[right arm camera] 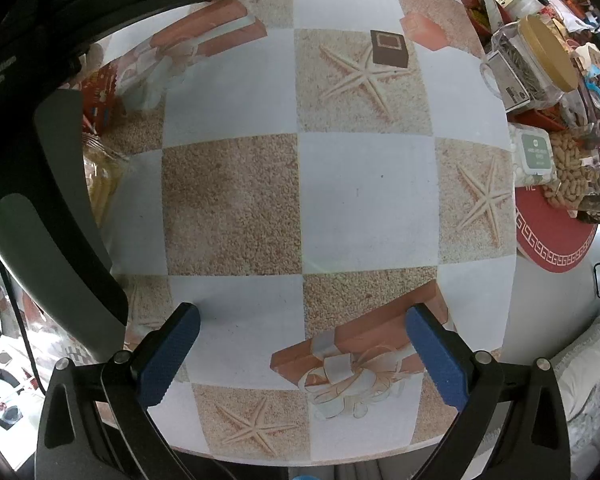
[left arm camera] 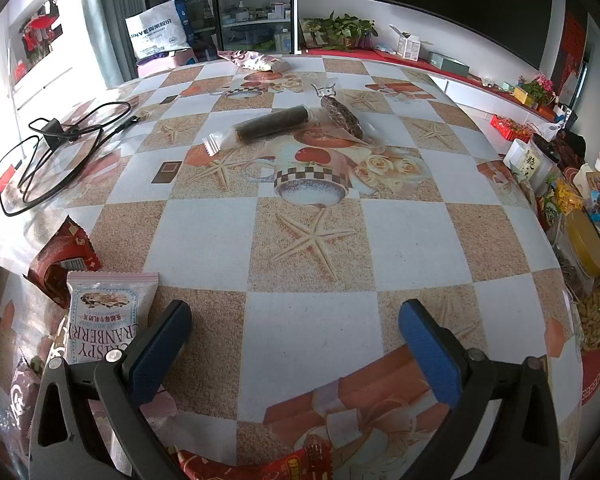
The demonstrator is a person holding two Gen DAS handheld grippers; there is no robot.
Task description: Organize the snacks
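My left gripper (left arm camera: 294, 326) is open and empty above the near part of the checkered table (left arm camera: 312, 220). A pink-and-white cranberry snack pack (left arm camera: 102, 316) lies just left of its left finger, with a dark red snack pack (left arm camera: 62, 260) behind it. A red packet (left arm camera: 260, 466) lies below the gripper at the near edge. Two clear-wrapped dark snack rolls (left arm camera: 274, 123) (left arm camera: 342, 114) lie far ahead at the table's middle. My right gripper (right arm camera: 300, 340) is open and empty over bare tablecloth (right arm camera: 368, 188). The left gripper's black body (right arm camera: 40, 120) fills the right wrist view's left side.
A black cable loop (left arm camera: 48, 152) lies at the far left. A crowded pile of snacks and jars (left arm camera: 580, 236) sits beyond the table's right edge; it shows as a yellow-lidded jar (right arm camera: 540, 60) and peanuts (right arm camera: 572, 172). A patterned pack (left arm camera: 260, 62) lies at the far edge.
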